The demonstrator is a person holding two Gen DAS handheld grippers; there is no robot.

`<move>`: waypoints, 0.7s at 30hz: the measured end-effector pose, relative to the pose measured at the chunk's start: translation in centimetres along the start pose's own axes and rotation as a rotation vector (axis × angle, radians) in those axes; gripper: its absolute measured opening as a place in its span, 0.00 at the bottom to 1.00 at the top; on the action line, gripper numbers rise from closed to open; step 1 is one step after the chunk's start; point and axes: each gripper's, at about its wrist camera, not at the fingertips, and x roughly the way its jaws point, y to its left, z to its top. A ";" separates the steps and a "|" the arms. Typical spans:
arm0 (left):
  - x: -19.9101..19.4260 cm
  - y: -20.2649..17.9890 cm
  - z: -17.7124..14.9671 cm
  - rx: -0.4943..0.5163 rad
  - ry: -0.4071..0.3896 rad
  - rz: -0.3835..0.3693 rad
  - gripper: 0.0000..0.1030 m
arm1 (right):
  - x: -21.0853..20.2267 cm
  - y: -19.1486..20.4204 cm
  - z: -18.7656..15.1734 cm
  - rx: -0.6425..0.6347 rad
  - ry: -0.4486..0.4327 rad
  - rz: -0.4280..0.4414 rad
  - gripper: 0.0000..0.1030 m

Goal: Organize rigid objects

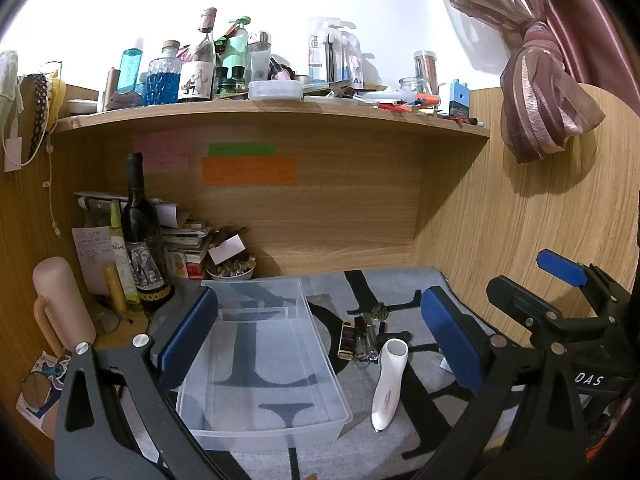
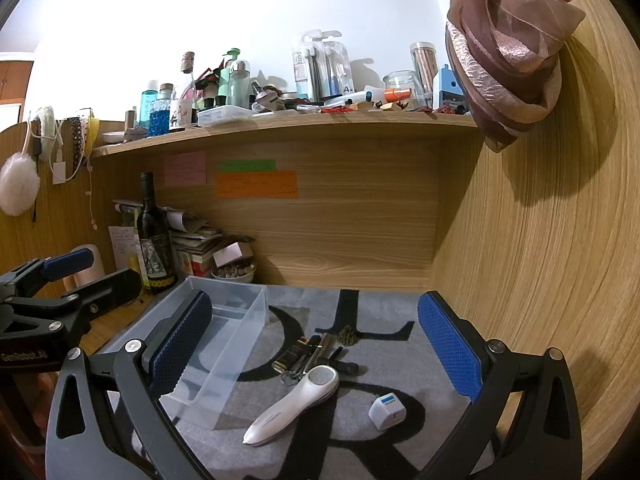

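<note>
Grey mat (image 2: 380, 452) with big black letters over the wooden desk (image 1: 116, 338), wood-grain panels behind and to the right. Clear plastic bin (image 1: 256, 432) at mat's left edge, nothing inside. White handheld device (image 2: 292, 408) at mat centre, just beside bin; small metal bits (image 2: 308, 354) clustered behind it, white cube (image 2: 387, 411) to its right. Left gripper (image 1: 320, 340) spread wide, holding nothing. Right gripper (image 2: 316, 348) likewise spread, holding nothing. Cluttered shelf (image 1: 280, 114) above; wine bottle (image 1: 144, 240) in desk's back-left corner.
</note>
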 end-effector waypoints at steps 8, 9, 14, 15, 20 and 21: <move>0.0 0.0 -0.1 0.003 0.000 0.002 1.00 | 0.1 0.2 -0.1 -0.009 -0.001 0.003 1.00; 0.0 0.0 0.0 0.001 0.000 0.001 1.00 | 0.2 0.2 -0.1 -0.008 -0.001 0.003 1.00; 0.0 0.1 0.0 0.002 0.002 0.002 1.00 | 0.1 0.3 -0.1 -0.011 -0.001 0.002 1.00; 0.1 0.1 -0.1 0.002 0.003 0.000 1.00 | 0.1 0.3 -0.1 -0.011 -0.001 0.002 1.00; 0.1 0.2 -0.1 0.004 0.002 0.001 1.00 | 0.1 0.3 -0.1 -0.011 -0.001 0.001 1.00; 0.1 0.2 0.0 0.003 0.003 0.001 1.00 | 0.1 0.2 -0.1 -0.011 -0.001 0.002 1.00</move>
